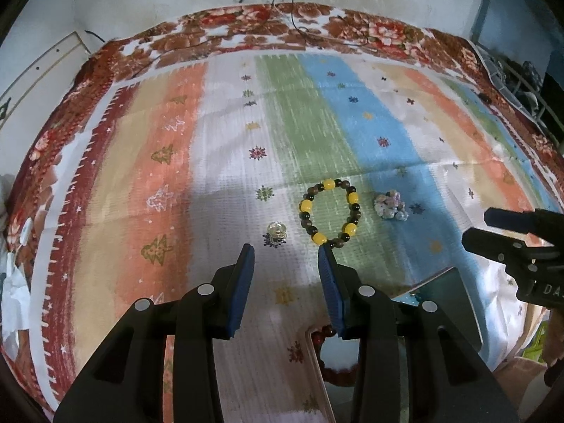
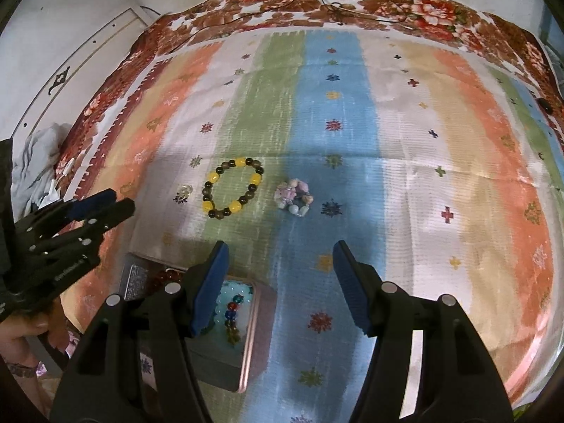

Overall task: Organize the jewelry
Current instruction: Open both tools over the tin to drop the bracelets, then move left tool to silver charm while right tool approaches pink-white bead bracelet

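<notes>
Your left gripper (image 1: 286,252) sits closest to its lens, blue pads partly apart with nothing between them, only the striped cloth (image 1: 218,162) showing in the gap. Its right pad tip lies just short of the yellow-and-brown bead bracelet (image 1: 329,211), not touching it as far as you can see. Just ahead of the left pad rests a small clear glassy piece (image 1: 276,231), and to the right of the bracelet, near but apart, sits a pale pastel bead cluster (image 1: 389,204).

Your right gripper (image 2: 280,246) stands wider, also empty, its pads hanging over the blue stripe of the cloth. Under its left finger lies an open jewelry box (image 2: 246,349) with a copper-coloured rim, holding coloured beads on a pale lining; a reddish bead strand shows in its other part. The three loose pieces lie in a row beyond the box, well clear of this gripper.

Your hand (image 2: 21,331) shows at the lower left edge of the right view, gripping the left tool. A floral blanket (image 2: 387,3) borders the cloth at the far side.
</notes>
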### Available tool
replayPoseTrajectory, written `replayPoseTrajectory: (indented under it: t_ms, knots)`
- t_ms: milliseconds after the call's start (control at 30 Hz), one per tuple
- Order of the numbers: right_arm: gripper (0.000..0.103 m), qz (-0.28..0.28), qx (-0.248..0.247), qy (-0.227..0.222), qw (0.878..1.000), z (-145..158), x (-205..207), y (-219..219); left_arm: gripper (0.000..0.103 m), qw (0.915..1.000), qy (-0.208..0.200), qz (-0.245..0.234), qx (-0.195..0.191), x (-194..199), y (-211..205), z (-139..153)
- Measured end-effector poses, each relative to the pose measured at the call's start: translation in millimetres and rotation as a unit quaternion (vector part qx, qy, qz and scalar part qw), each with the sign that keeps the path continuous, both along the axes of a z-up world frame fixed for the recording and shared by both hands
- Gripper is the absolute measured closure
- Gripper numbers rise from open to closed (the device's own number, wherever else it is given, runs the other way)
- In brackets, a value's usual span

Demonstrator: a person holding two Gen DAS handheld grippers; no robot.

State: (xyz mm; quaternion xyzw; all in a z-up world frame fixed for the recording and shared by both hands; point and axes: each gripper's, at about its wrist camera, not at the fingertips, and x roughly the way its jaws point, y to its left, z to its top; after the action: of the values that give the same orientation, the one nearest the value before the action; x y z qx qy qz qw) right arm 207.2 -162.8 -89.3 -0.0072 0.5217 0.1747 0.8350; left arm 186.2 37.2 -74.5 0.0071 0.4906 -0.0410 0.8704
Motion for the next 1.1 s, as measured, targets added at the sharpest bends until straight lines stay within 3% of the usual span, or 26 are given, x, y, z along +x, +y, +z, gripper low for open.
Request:
replayPoseTrajectory:
  t_ms: [467,1100]
  knots:
    - [0.041,-0.001,-0.020,0.037,0.999,-35.7,40.8,14.3,0.061,0.9991,0.037,-0.013,0.016,27.1,-0.7,-30.6]
    - [0.041,0.002,-0.054,0.053,0.997,-65.4,73.1,27.6,0.061,0.9971,0.070,-0.021,0.022,60.3,4.4,-62.2]
